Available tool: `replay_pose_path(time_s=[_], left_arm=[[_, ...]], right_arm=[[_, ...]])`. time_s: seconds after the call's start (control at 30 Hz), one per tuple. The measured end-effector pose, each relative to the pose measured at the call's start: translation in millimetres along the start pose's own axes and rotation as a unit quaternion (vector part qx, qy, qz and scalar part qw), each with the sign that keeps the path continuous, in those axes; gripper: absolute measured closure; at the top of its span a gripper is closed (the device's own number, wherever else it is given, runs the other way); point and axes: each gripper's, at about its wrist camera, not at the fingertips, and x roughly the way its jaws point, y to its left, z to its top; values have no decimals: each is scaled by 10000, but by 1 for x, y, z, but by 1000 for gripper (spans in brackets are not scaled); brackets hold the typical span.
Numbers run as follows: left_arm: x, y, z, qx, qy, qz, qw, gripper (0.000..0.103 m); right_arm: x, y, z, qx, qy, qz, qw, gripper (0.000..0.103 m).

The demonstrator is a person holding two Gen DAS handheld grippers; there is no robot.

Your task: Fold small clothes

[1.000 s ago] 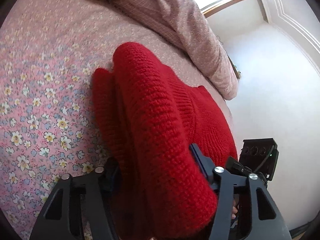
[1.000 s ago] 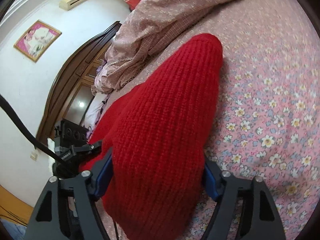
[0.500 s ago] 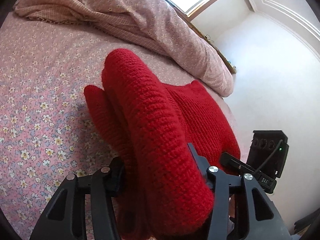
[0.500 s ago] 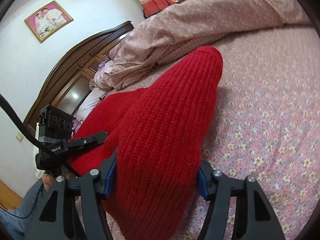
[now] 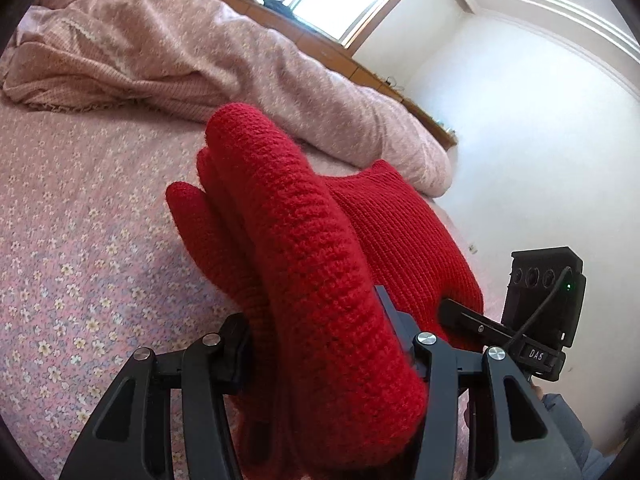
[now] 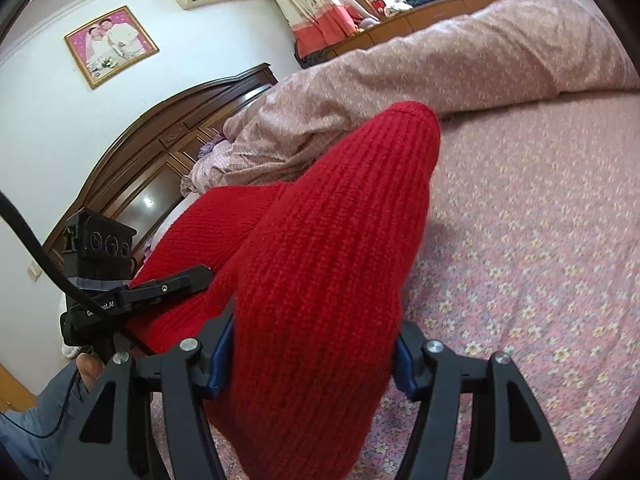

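Note:
A red knitted sweater hangs in thick rolled folds over the floral bed sheet. My left gripper is shut on one bunched end, its pads pressed into the knit. My right gripper, with blue pads, is shut on the other bunched end of the sweater. The rest of the garment sags between the two. Each gripper shows in the other's view: the right gripper at the sweater's right edge, the left gripper at its left edge. The fingertips are buried in the wool.
A pink quilt lies heaped along the far side of the bed, also the quilt in the right wrist view. A dark wooden headboard and white walls stand beyond. Floral sheet spreads to the right. A person's sleeve shows low left.
Both grippers have risen with the sweater and rolled, lifting its folds higher off the sheet. More of the quilt, window and walls has come into view.

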Motion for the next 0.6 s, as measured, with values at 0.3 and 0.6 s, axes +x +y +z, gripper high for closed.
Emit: replay_pose_path(time_s=[0.3,0.6], left_arm=[[12,-10,7,288,-107,188,9994,59],[23,-16,10,459,-178,204,9986,59]], right_arm=[[-8,-5,4,-28,-61,-189,9998,37],[-15,-13,6,28,-156,-291,9994,37]])
